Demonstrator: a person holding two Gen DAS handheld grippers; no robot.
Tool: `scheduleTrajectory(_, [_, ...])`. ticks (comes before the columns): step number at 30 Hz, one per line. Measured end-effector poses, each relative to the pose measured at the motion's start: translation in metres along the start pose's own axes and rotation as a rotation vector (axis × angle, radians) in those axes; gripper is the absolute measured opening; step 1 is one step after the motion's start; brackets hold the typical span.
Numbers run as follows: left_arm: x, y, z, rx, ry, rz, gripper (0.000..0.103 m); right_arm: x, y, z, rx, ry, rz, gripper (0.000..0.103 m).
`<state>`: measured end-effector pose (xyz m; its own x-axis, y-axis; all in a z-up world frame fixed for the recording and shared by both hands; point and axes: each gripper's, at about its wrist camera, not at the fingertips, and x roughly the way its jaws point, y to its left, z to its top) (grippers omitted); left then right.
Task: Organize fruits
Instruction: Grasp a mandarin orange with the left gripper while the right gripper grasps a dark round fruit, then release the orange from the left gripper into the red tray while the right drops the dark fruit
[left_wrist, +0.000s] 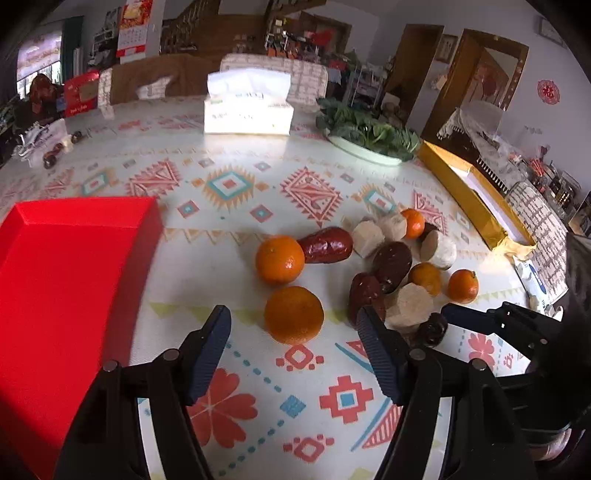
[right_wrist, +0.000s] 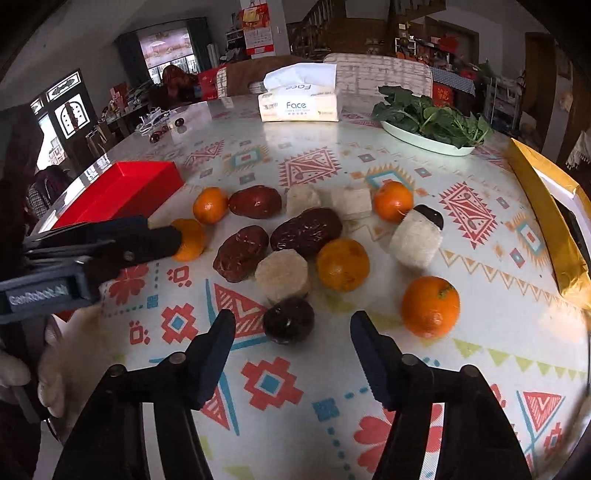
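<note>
Left tongs (left_wrist: 293, 325): jaws partly apart, straddling nearest orange (left_wrist: 294, 314) without pressing; nothing held. Right tongs (right_wrist: 291, 328): jaws likewise partly apart, dark wrinkled date (right_wrist: 288, 320) between them, pads clear of it; nothing held.
Oranges: firm, round, light, apt to roll; best taken across the widest middle, pads level.
Large red dates (right_wrist: 306, 231): leathery, slightly yielding, oblong; best taken across the short axis.
Pale peeled chunks (right_wrist: 282, 275): stiff, flat-cut faces, possibly damp and slippery; best taken on the opposing flats.
Location: all heaped mid-bench (right_wrist: 369, 369), second orange (left_wrist: 280, 259) at 12 o'clock of the nearest one.
Red tray (left_wrist: 55, 266): at 9 o'clock of the heap in the left view, likely destination.
</note>
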<state>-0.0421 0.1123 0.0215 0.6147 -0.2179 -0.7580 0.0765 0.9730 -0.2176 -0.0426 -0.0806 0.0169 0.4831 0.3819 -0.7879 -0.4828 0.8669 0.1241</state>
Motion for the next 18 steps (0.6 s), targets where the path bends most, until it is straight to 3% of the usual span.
scheduleTrajectory(4, [0.014, -0.002, 0.001, 0.01, 0.024, -0.017, 0.064, 0.002, 0.003, 0.002, -0.009, -0.002, -0.003, 0.061])
scheduleTrajectory(6, [0.019, -0.004, -0.001, 0.026, 0.029, -0.007, 0.043, 0.005, 0.004, 0.002, -0.013, 0.006, 0.003, 0.056])
scheduleTrajectory(8, [0.019, -0.006, -0.001, 0.038, 0.029, 0.012, 0.034, 0.006, 0.006, 0.002, -0.016, 0.014, -0.003, 0.048])
scheduleTrajectory(12, [0.009, -0.003, -0.005, 0.01, 0.004, -0.019, 0.034, 0.005, 0.004, 0.002, -0.008, 0.011, -0.012, 0.032])
scheduleTrajectory(18, [-0.034, 0.007, -0.009, -0.039, -0.087, -0.052, 0.034, -0.011, 0.003, -0.006, 0.025, 0.007, 0.006, 0.03])
